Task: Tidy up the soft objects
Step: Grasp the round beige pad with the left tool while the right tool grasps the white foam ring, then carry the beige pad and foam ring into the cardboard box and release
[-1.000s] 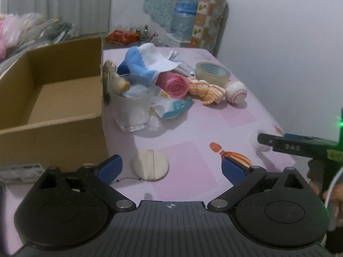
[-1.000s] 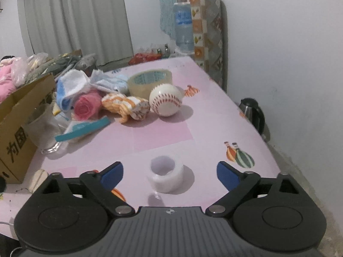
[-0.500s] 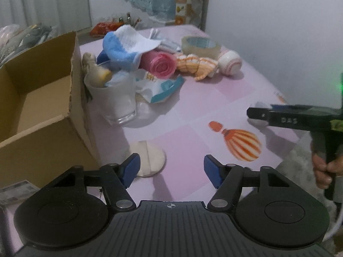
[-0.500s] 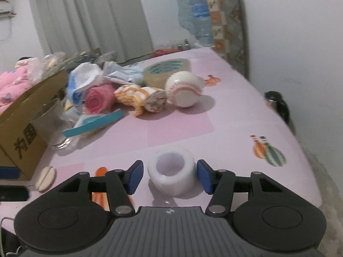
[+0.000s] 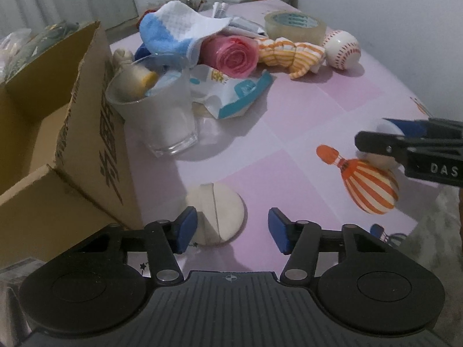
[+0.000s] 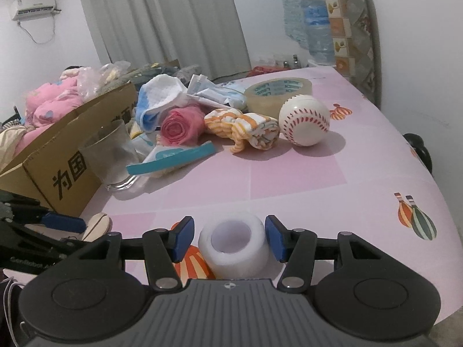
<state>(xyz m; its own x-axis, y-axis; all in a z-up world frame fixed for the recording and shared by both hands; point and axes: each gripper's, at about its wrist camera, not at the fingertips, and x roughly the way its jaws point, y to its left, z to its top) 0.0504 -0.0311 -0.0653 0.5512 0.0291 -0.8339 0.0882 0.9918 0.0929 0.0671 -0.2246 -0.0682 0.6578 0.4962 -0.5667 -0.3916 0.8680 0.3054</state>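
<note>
A white roll (image 6: 235, 244) sits on the pink table between the blue pads of my right gripper (image 6: 230, 236); the jaws stand close on both sides of it with small gaps. My left gripper (image 5: 231, 228) is open over a round cream puff (image 5: 218, 212), whose left edge is by the left pad. An open cardboard box (image 5: 58, 133) stands to the left. Behind lie a blue-white towel (image 5: 179, 29), a pink roll (image 5: 230, 55), an orange-striped cloth (image 5: 292, 53) and a baseball (image 5: 343, 49).
A glass (image 5: 162, 115) holding small items stands by the box. A tape roll (image 5: 295, 27) and a blue-white packet (image 5: 234, 92) lie in the pile. The table's edge runs along the right (image 6: 428, 173). Pink bedding (image 6: 49, 101) lies beyond the box.
My right gripper has narrowed around the white roll. My left gripper has narrowed and moved forward and down over the cream puff, nearer the box.
</note>
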